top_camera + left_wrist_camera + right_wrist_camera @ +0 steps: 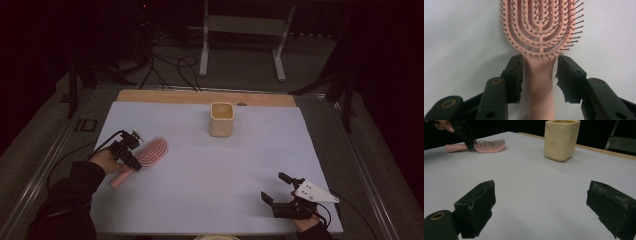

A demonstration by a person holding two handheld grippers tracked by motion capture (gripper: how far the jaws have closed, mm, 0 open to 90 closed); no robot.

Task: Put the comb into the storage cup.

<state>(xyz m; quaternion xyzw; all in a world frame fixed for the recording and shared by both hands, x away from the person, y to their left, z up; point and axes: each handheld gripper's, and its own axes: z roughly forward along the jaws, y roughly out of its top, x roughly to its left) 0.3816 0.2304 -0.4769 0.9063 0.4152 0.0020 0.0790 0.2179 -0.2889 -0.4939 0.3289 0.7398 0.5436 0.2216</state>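
pink hairbrush [541,30] lies flat on the tabletop [210,165], its neck between the left claw [539,75] jaws, which stand narrow beside it, not yet pressing, likely gripping there for control. right claw [541,205] rests wide, holding nothing.

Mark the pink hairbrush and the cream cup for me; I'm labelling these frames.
pink hairbrush [541,22], left gripper view, on the bristled head.
cream cup [221,120], high view, on its front wall.
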